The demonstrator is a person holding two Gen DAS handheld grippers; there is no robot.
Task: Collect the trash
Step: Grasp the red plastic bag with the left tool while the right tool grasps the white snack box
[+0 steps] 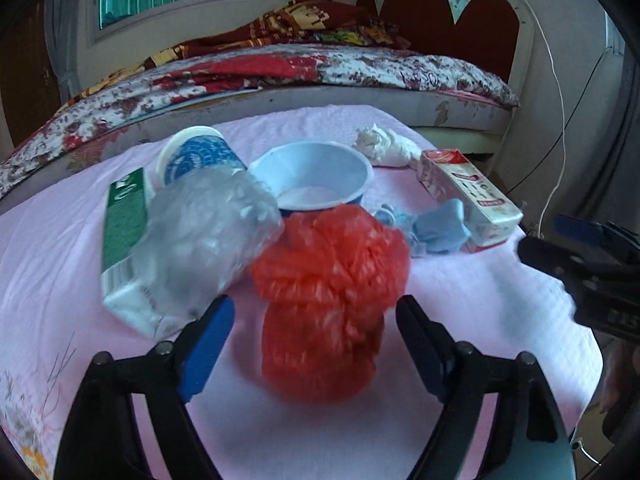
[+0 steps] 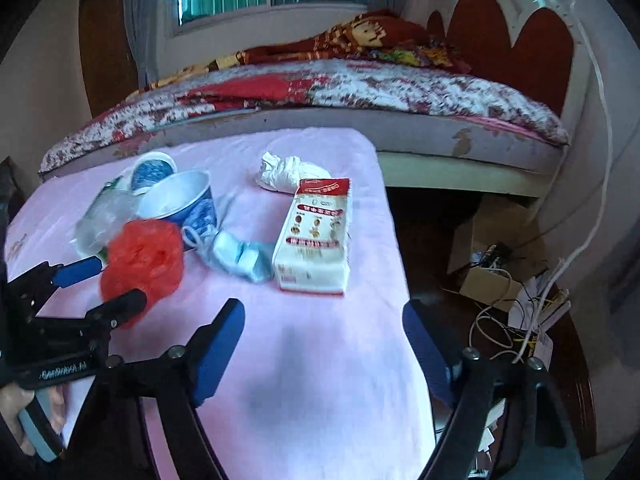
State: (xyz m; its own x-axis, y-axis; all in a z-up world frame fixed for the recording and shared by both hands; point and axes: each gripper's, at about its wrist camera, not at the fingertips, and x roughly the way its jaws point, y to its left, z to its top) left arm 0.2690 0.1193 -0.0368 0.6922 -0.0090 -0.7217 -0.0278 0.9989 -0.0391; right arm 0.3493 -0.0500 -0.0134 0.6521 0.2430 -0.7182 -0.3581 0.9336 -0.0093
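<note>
Between the left tongs (image 1: pixel 314 320) sits a crumpled red bag (image 1: pixel 332 280).

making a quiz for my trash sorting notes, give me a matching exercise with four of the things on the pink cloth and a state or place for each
Things:
1. crumpled red plastic bag
2. blue-patterned paper bowl
3. red and white carton
4. crumpled white tissue

States or places:
A. upright, open side up
B. farthest back, nearest the bed
C. between the left hand-held gripper's open jaws
D. lying flat near the cloth's right edge

Pairs: 1-C, 2-A, 3-D, 4-B
</note>
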